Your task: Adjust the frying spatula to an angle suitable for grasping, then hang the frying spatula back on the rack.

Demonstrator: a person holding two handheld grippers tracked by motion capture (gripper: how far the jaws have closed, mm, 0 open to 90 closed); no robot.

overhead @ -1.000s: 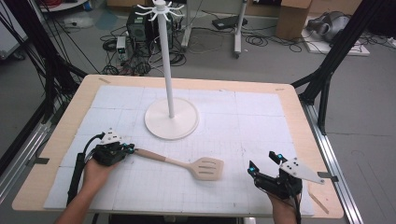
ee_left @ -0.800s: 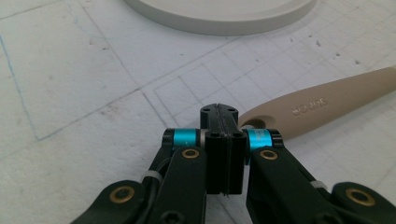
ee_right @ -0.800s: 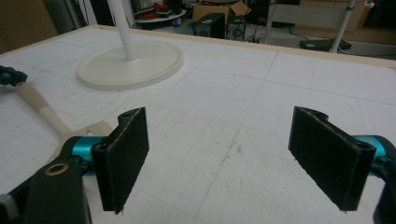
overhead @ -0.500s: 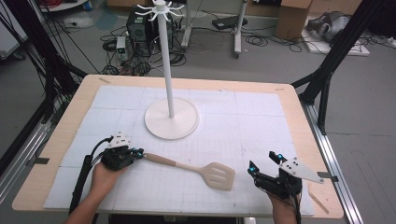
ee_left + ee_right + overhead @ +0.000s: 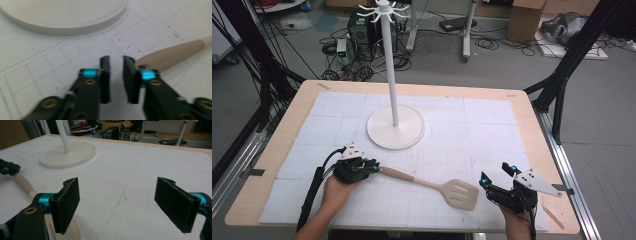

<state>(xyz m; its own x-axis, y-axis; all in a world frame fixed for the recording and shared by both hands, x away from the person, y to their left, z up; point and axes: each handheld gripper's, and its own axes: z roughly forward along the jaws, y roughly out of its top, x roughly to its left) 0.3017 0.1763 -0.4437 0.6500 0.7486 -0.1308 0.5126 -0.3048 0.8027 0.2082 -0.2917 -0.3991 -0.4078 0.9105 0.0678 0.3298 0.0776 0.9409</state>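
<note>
A beige slotted spatula [image 5: 432, 184] lies flat on the white mat, its blade [image 5: 459, 194] toward the right. My left gripper [image 5: 373, 165] sits at the handle's end. In the left gripper view its jaws [image 5: 116, 63] stand a little apart, having just been opening. Nothing is between them, and the spatula handle [image 5: 175, 56] lies just outside the right-hand jaw. My right gripper [image 5: 495, 173] rests near the front right with its jaws [image 5: 120, 202] wide open and empty. The spatula blade [image 5: 72, 230] lies by its left-hand jaw.
A white hook stand [image 5: 395, 131] with a round base and tall pole stands at the middle of the mat [image 5: 472, 130], behind the spatula. Its base [image 5: 62, 15] lies just beyond my left gripper. The wooden table edge [image 5: 532, 125] frames the mat.
My left gripper slid to the right with the spatula, which shifted right and toward the front edge. Its jaws then parted off the handle. The right gripper stayed put.
</note>
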